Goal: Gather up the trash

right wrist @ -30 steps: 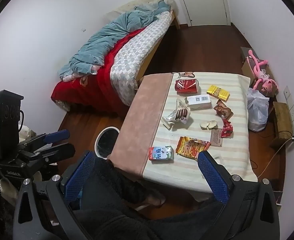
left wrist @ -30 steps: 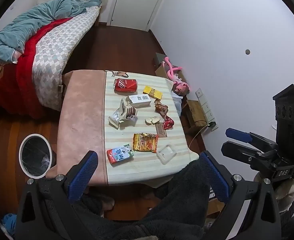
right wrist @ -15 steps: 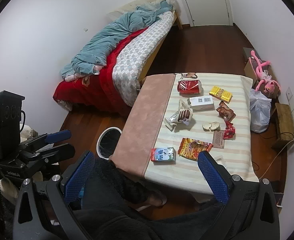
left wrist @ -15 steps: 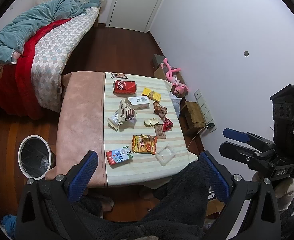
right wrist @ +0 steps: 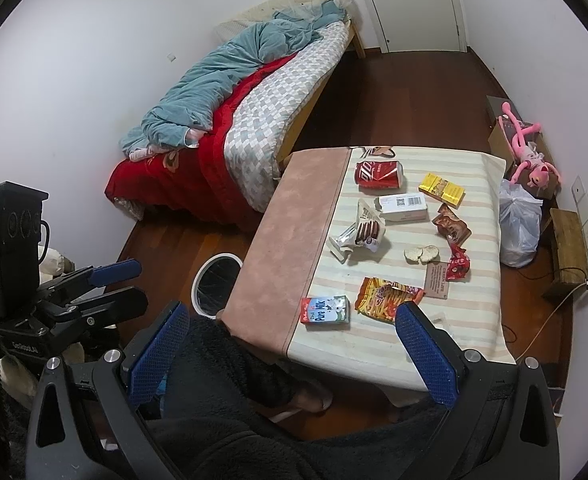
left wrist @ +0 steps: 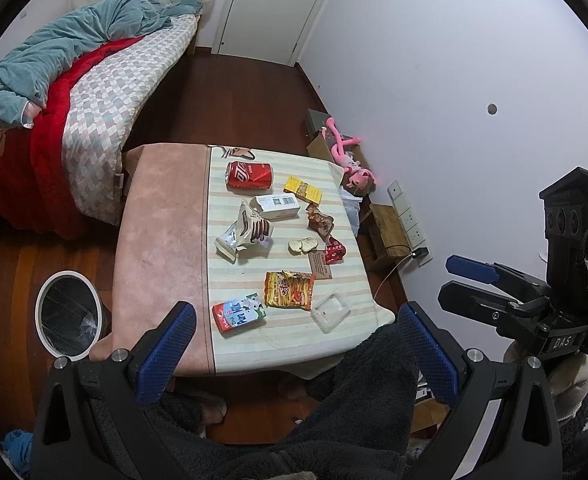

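Note:
Trash lies on the low table (left wrist: 162, 240) (right wrist: 294, 240): a red can (left wrist: 249, 175) (right wrist: 379, 175), a white box (left wrist: 276, 206) (right wrist: 404, 207), a yellow packet (left wrist: 303, 189) (right wrist: 441, 189), a cookie bag (left wrist: 246, 233) (right wrist: 360, 234), an orange snack bag (left wrist: 289, 290) (right wrist: 388, 294), a milk carton (left wrist: 239, 312) (right wrist: 326, 309) and small wrappers (left wrist: 326, 236) (right wrist: 454, 242). A bin with a black liner (left wrist: 70, 314) (right wrist: 218, 282) stands on the floor left of the table. My left gripper (left wrist: 294, 316) and right gripper (right wrist: 290, 316) are open, empty, held high above the table's near edge.
A bed (left wrist: 74, 92) (right wrist: 246, 112) with red and teal bedding stands left of the table. A pink plush toy (left wrist: 348, 156) (right wrist: 528, 152), a white plastic bag (right wrist: 520, 220), a wooden box (left wrist: 388, 230) and a wall power strip sit at the right. A door (left wrist: 270, 4) is at the back.
Both grippers have shifted only slightly; the table scene drifts a little in view. Nothing was picked up or moved.

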Action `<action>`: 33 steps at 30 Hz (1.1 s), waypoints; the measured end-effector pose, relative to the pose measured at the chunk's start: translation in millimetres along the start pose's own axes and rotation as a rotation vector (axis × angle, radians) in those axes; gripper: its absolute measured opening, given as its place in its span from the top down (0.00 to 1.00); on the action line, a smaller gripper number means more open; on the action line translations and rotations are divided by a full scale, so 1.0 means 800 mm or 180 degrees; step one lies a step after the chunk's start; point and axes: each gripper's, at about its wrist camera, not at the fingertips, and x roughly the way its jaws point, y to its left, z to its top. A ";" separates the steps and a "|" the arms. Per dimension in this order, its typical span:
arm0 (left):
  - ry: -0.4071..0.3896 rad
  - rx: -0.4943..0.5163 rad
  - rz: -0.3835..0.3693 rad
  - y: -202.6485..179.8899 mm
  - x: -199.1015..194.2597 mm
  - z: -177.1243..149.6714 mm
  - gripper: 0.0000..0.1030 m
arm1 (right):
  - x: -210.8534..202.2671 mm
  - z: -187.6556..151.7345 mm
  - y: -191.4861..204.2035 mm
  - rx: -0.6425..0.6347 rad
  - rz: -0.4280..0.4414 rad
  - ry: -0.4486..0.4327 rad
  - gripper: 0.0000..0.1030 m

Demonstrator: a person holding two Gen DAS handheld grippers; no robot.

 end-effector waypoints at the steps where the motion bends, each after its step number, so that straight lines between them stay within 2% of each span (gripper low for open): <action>1: 0.0000 0.0000 0.0003 0.000 0.000 0.000 0.00 | 0.000 0.000 0.000 0.0000 0.0003 0.0000 0.00; 33: -0.0002 0.0011 0.0002 -0.001 0.002 0.001 0.00 | -0.003 0.004 -0.002 -0.0011 -0.0011 0.0001 0.00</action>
